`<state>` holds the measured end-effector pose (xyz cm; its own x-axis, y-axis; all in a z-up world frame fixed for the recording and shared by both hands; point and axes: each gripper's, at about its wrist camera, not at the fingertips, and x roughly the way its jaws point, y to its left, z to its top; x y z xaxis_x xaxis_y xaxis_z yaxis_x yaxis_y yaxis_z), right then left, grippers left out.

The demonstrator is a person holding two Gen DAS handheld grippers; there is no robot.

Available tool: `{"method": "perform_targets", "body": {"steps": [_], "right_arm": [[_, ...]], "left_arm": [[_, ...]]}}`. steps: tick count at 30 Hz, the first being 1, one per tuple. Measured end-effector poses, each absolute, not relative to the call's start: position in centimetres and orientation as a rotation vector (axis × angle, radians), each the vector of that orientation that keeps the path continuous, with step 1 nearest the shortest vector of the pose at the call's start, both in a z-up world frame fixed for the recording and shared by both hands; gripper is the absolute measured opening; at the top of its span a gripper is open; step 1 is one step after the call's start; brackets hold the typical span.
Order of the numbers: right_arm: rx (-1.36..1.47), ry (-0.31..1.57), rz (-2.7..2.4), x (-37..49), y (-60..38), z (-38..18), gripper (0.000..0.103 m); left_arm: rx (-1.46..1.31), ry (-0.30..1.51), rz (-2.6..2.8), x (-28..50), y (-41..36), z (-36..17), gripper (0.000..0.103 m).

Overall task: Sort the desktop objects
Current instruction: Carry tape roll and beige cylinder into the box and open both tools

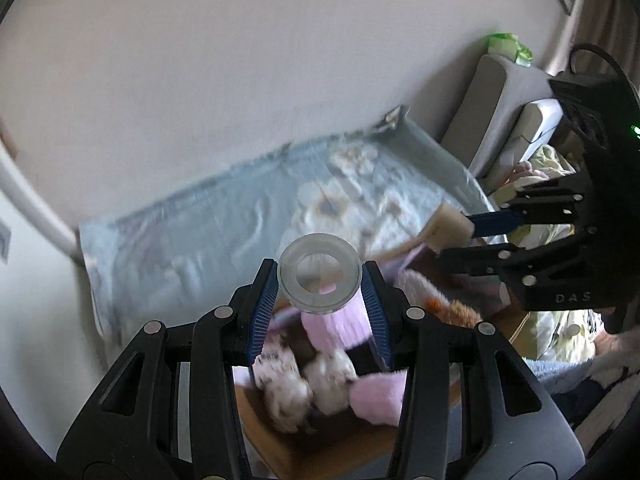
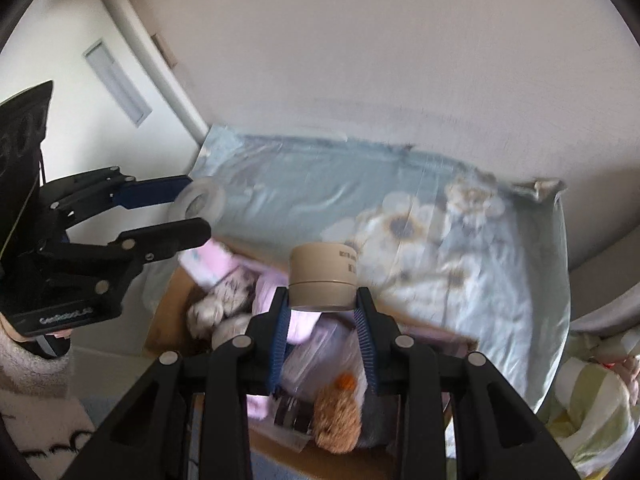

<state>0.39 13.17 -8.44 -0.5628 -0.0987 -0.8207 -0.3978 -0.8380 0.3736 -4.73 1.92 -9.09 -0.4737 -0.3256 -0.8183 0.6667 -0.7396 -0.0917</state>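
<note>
A clear roll of tape (image 1: 318, 272) sits between the blue pads of my left gripper (image 1: 319, 268), which is shut on it. My right gripper (image 2: 322, 294) is shut on a short beige round tin (image 2: 323, 278) with a printed label. Both hang in the air above an open cardboard box (image 2: 168, 300) and point steeply down. In the left wrist view my right gripper (image 1: 456, 238) comes in from the right with the beige tin (image 1: 448, 226). In the right wrist view my left gripper (image 2: 198, 206) shows at the left with the tape roll (image 2: 200, 200).
The box holds pink soft items (image 1: 340, 324), white speckled plush (image 1: 288, 384) and a brown furry toy (image 2: 336, 416). A pale blue flowered cloth (image 2: 460, 260) covers the surface behind it, against a white wall. Grey cushions (image 1: 492, 100) stand at the right. A person's fuzzy sleeve (image 2: 32, 380) is at the left.
</note>
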Motion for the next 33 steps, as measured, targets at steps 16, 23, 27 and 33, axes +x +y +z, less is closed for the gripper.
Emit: {"method": "perform_targets", "body": {"steps": [16, 23, 27, 33], "right_arm": [[-1.461, 0.9, 2.439, 2.9, 9.6, -12.2, 0.03], [-1.515, 0.92, 2.426, 2.6, 9.7, -13.1, 0.03], [-1.515, 0.904, 2.396, 2.4, 9.8, -13.5, 0.083], [-1.437, 0.939, 2.38, 3.4, 10.4, -13.3, 0.102]], "left_arm": [[1.171, 0.646, -2.05, -3.3, 5.8, -14.2, 0.039], [1.194, 0.643, -2.015, -3.8, 5.6, -14.4, 0.04], [1.254, 0.696, -1.94, -4.5, 5.1, -15.1, 0.102], [1.198, 0.675, -1.911, -4.1, 4.8, -15.7, 0.103]]}}
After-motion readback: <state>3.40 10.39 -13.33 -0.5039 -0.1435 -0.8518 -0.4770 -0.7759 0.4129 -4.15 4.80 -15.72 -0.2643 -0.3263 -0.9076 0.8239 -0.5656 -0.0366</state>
